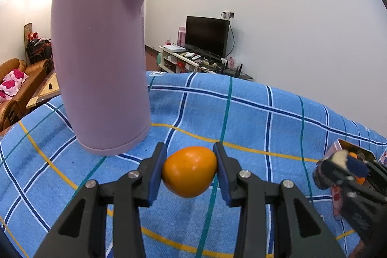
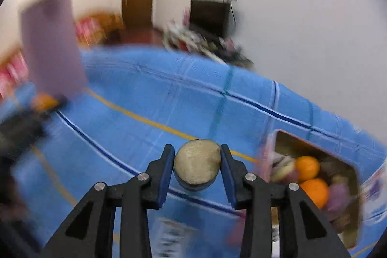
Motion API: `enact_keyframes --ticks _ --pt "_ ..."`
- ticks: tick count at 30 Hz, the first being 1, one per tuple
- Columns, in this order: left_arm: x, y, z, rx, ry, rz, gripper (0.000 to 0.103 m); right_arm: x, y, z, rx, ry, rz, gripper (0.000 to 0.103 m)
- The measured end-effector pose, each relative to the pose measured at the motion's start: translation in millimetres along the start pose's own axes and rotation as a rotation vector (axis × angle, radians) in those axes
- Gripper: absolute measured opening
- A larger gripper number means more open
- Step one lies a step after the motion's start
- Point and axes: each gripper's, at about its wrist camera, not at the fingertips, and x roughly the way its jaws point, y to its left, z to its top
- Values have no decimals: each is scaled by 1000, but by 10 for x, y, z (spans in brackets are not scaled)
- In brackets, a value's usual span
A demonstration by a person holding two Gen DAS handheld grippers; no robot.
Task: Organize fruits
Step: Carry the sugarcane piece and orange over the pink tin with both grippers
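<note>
While the box already holds two oranges and more, we carry two pieces above the blue cloth: left gripper pinching an orange fruit, right gripper pinching a brownish fruit; both remain to be boxed.

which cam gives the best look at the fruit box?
Right wrist. The fruit box shows its open top there, with two oranges inside, though motion-blurred. The left wrist view catches only a sliver of it at the right edge, mostly hidden behind the right claw and its tan fruit.
</note>
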Motion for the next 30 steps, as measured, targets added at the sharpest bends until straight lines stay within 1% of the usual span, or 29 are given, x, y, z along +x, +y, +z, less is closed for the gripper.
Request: enact_keyframes --ticks 4,7,8,10,14,19,24,30 --pt "4 -26 -25 14 -6 13 42 -255 22 -129 86 -126 79 40" --pt "3 -64 -47 33 -12 22 42 -320 24 -258 126 -176 83 40" --pt "0 -79 -52 40 -14 23 42 -390 -20 -343 133 -184 74 40" --pt "-20 -119 -61 59 -24 23 42 -395 -20 -415 134 -189 40 40" --pt "-96 -171 -73 87 -61 38 42 -486 36 -462 145 -210 7 40" --pt "-174 -217 -94 108 -92 50 42 -541 6 -509 135 -220 -8 40" --pt "-245 -258 -123 123 -107 52 42 -676 -12 -553 111 -240 -22 40" --pt "-320 -312 -164 138 -123 50 42 -696 46 -570 91 -246 -36 40"
